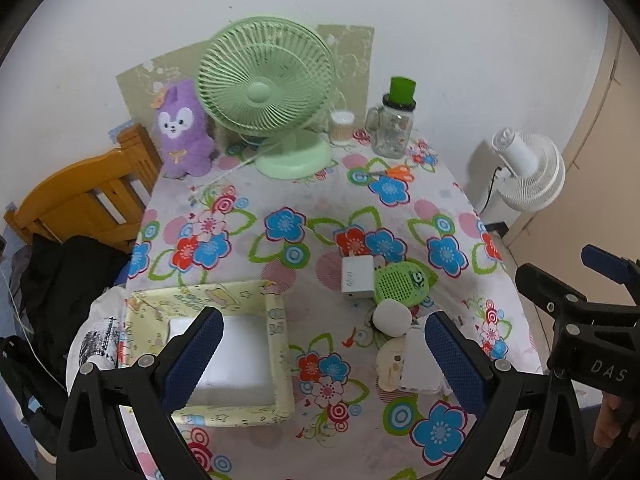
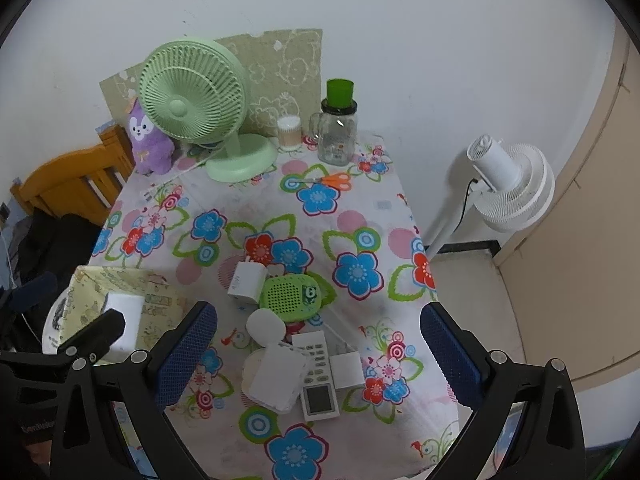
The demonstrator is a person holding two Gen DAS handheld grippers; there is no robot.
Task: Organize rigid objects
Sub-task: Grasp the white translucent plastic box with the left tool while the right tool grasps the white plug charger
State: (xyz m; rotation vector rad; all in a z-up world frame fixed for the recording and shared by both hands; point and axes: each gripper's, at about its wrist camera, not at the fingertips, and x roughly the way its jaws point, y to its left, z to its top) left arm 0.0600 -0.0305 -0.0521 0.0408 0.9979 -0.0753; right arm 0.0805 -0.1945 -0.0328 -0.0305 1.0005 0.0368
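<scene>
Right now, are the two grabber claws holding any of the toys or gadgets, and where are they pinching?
Nothing is held. The left gripper and the right gripper are both open, hovering above the flowered tablecloth.

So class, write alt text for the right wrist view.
An open claw hovers over a white remote, a green speaker and a white charger on a floral tablecloth; a yellow box sits left.

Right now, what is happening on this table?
A person holds two tools over the table, both open and empty. The left tool hovers by the yellow box, which already holds a white block. The right tool hovers above a pile: remote, green speaker, charger.
</scene>
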